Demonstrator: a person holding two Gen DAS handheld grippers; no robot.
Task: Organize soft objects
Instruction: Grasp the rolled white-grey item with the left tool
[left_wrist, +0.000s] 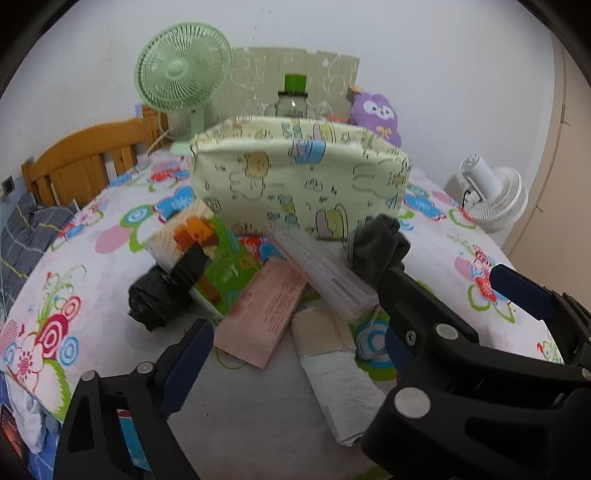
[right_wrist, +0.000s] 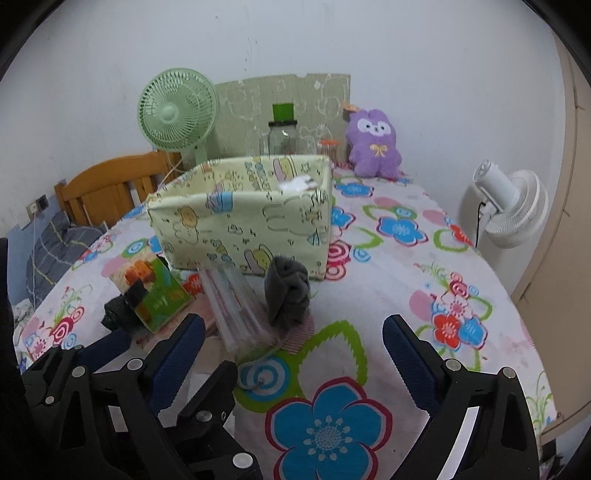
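A pale green cartoon-print fabric box (left_wrist: 295, 177) (right_wrist: 243, 221) stands on the flowered bedsheet (right_wrist: 406, 295). In front of it lies a pile: a rolled dark grey sock (left_wrist: 376, 247) (right_wrist: 288, 291), a clear packet (left_wrist: 325, 273) (right_wrist: 236, 302), a pink packet (left_wrist: 266, 314), a green packet (left_wrist: 218, 258) (right_wrist: 159, 291), a black bag roll (left_wrist: 155, 295) (right_wrist: 114, 314) and a white roll (left_wrist: 340, 373). My left gripper (left_wrist: 299, 332) is open just before the pile. My right gripper (right_wrist: 291, 328) is open, near the sock and clear packet. A white item (right_wrist: 299, 183) lies in the box.
A green fan (right_wrist: 177, 110), a jar with a green lid (right_wrist: 282, 136) and a purple plush (right_wrist: 373, 144) stand at the back by the wall. A white fan (right_wrist: 509, 206) stands off the right edge. A wooden headboard (left_wrist: 85, 158) is at the left.
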